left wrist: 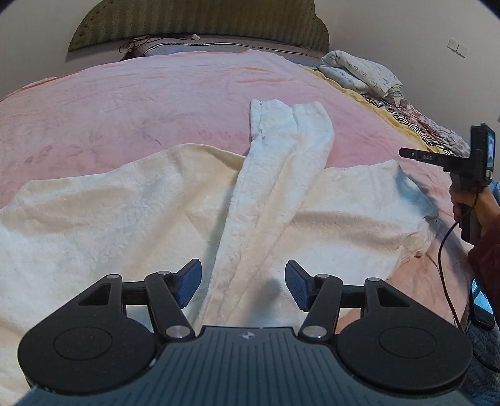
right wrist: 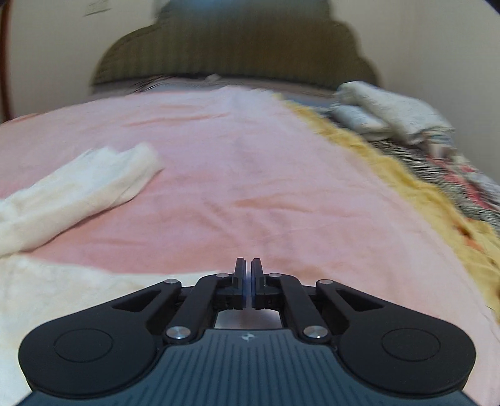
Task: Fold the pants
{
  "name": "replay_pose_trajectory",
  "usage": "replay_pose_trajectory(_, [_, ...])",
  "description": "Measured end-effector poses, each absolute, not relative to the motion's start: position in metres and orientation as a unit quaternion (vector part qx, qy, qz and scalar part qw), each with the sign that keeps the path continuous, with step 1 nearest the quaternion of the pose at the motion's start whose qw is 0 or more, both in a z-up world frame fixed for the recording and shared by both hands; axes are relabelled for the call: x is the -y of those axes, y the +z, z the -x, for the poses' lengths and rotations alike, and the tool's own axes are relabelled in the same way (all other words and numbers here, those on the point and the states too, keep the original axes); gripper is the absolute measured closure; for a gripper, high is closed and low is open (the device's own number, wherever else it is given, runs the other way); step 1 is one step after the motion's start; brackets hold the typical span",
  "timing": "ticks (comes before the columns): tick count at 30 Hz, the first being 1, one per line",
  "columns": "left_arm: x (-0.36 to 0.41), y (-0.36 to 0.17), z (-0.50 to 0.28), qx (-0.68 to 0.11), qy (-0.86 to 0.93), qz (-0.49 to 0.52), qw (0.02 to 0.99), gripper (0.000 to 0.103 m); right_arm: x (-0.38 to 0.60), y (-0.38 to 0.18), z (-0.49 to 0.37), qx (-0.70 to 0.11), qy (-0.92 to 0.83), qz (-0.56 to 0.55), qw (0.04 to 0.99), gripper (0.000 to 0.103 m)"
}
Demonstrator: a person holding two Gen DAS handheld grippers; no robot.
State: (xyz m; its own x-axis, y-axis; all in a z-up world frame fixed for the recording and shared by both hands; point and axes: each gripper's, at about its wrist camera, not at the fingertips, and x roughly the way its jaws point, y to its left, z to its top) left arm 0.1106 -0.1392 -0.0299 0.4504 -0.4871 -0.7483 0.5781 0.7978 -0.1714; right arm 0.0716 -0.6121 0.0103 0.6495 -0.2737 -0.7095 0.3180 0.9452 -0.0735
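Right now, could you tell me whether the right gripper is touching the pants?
Apart: the left wrist view shows the right gripper above the pink blanket, clear of the pants.

Pants point(left wrist: 218, 200) spread across bed point(left wrist: 125, 103), one leg folded over toward headboard point(left wrist: 200, 25); bundled bedding point(left wrist: 359, 71) at right edge.

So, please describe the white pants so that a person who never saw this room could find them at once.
Start from the pink blanket that covers most of the bed. The white pants lie on it nearest the camera, over a cream cloth, directly ahead of the open left gripper. Unlike the flat cream cloth, they form a long, narrow, brighter white strip ending in two cuffs.
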Motion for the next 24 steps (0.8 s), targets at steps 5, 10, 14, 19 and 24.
replay_pose_trajectory(5, [0.134, -0.031, -0.116, -0.427, -0.310, -0.030, 0.849, 0.040, 0.590, 0.009, -0.072, -0.452, -0.047, -0.064, 0.888, 0.099])
replay_pose_trajectory(10, [0.133, -0.031, -0.117, -0.428, -0.309, -0.023, 0.849, 0.040, 0.589, -0.014, -0.103, -0.445, -0.064, -0.056, 0.891, 0.101])
replay_pose_trajectory(14, [0.131, -0.032, -0.115, -0.423, -0.315, -0.016, 0.849, 0.037, 0.567, 0.004, -0.106, -0.436, -0.098, -0.018, 0.895, 0.098])
replay_pose_trajectory(19, [0.136, -0.038, -0.118, -0.432, -0.319, -0.013, 0.843, 0.037, 0.512, 0.001, -0.092, -0.469, 0.024, -0.004, 0.883, 0.098])
replay_pose_trajectory(24, [0.136, -0.036, -0.113, -0.414, -0.324, -0.022, 0.850, 0.038, 0.519, 0.006, -0.105, -0.434, -0.087, 0.007, 0.897, 0.096])
